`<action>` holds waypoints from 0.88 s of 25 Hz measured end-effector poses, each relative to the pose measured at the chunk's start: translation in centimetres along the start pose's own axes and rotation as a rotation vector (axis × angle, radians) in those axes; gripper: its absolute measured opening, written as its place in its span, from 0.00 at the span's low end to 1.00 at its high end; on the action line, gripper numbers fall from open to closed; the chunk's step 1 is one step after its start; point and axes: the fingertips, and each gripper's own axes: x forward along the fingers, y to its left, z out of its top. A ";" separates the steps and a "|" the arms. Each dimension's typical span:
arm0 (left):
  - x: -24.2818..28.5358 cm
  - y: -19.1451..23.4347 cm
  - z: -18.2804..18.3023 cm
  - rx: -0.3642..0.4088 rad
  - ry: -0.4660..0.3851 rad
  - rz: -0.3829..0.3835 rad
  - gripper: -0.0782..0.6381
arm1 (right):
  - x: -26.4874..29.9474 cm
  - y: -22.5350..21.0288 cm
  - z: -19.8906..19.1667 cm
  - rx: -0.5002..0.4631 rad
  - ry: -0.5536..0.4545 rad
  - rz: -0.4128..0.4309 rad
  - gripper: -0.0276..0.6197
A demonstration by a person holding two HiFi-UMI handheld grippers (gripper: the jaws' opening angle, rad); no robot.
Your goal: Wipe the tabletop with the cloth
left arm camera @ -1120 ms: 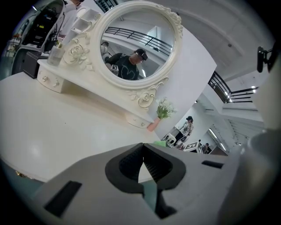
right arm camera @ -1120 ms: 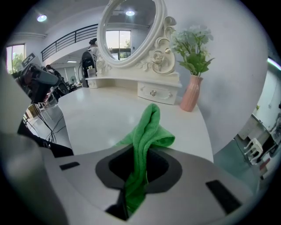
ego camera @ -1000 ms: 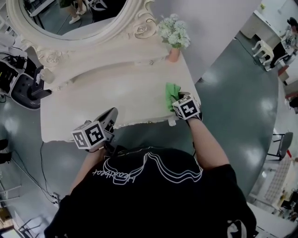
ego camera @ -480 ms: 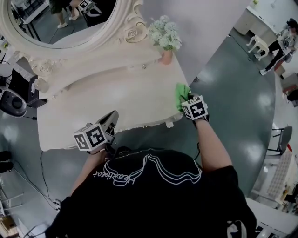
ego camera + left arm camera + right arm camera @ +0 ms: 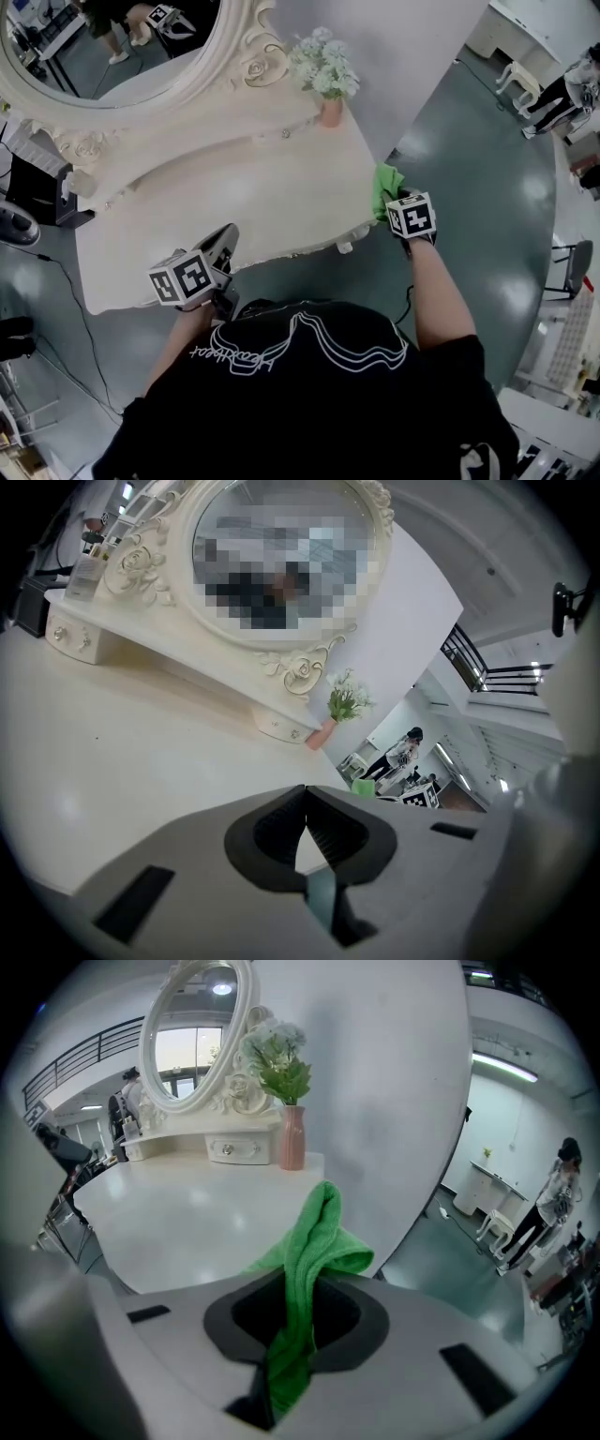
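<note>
Here, right tool (image 5: 294,1279) clamped on green cloth (image 5: 323,1232), tail hidden inside, left tool (image 5: 306,797) closed, empty, at tabletop (image 5: 234,197).

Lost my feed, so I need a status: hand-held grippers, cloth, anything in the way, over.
Right hand-held gripper shut on green cloth, at tabletop right edge. Left hand-held gripper shut, empty. Flower vase at back right corner.

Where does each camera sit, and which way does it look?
Head view: on the person's head, looking steeply down at the tabletop; shirt, forearms show.
Left gripper view: on the left hand-held gripper, along its shut jaws, toward the mirror.
Right gripper view: on the right hand-held gripper, past the gripped cloth toward the vase.
All share that vase.
</note>
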 end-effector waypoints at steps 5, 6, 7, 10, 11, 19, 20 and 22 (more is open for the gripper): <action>-0.5 -0.3 0.2 0.018 0.013 -0.019 0.12 | -1.5 -1.1 -1.4 0.094 0.038 -0.034 0.13; -0.8 -0.3 0.4 0.021 0.010 -0.022 0.11 | -1.9 -1.0 -1.6 0.109 0.044 -0.031 0.13; -1.2 -0.4 0.6 0.023 0.006 -0.026 0.11 | -2.3 -0.6 -1.6 0.122 0.040 -0.021 0.12; -2.7 -1.1 1.5 0.035 -0.013 -0.043 0.11 | -4.6 1.9 0.2 0.125 -0.038 0.029 0.12; -3.2 -1.3 1.8 0.045 -0.017 -0.048 0.11 | -5.5 3.4 1.2 0.130 -0.080 0.064 0.12; -9.1 -2.9 3.3 0.163 -0.067 -0.068 0.12 | -13.8 18.9 11.7 0.152 -0.442 0.455 0.12; -9.9 -3.3 3.5 0.183 -0.081 -0.083 0.11 | -14.9 20.9 12.8 0.129 -0.491 0.498 0.12; -11.6 -4.2 3.6 0.220 -0.105 -0.110 0.12 | -16.9 24.8 14.0 0.076 -0.564 0.579 0.12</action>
